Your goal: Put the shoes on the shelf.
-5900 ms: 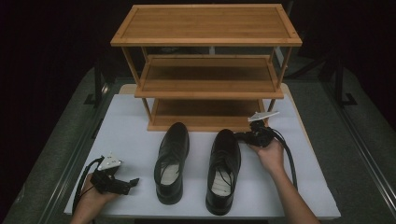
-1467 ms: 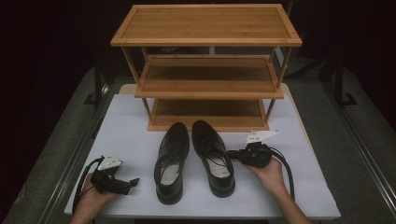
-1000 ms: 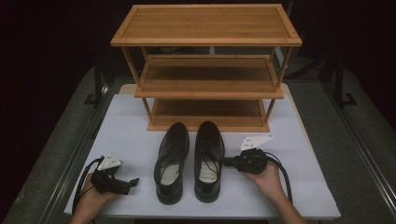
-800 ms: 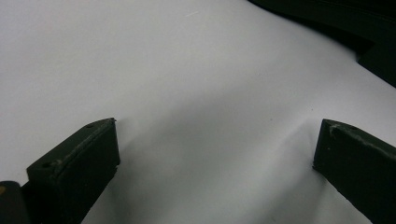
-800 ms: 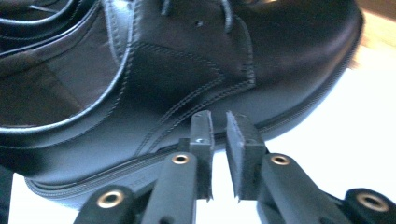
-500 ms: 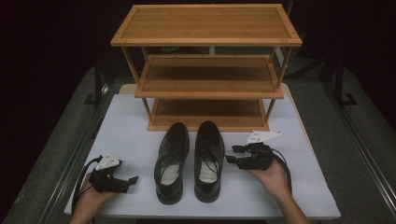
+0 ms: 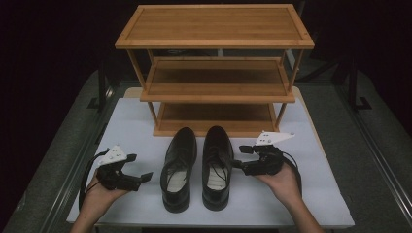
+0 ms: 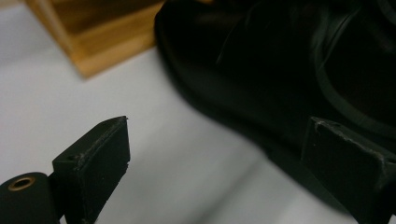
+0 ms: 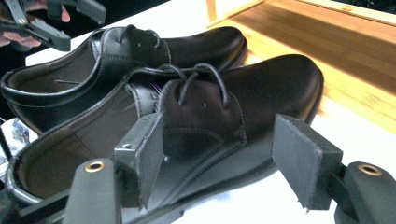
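Shoes sit paired on the worktop before the rack, left tongs and right tongs both spread apart, empty.

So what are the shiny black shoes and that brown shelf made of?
The shoes look like smooth black leather: they shine softly and show stitched seams and laces, though it could be a leather lookalike. The shelf looks like light wood, maybe bamboo, with fine straight grain lines and a soft sheen.

No text, label, brand or number can be read anywhere.
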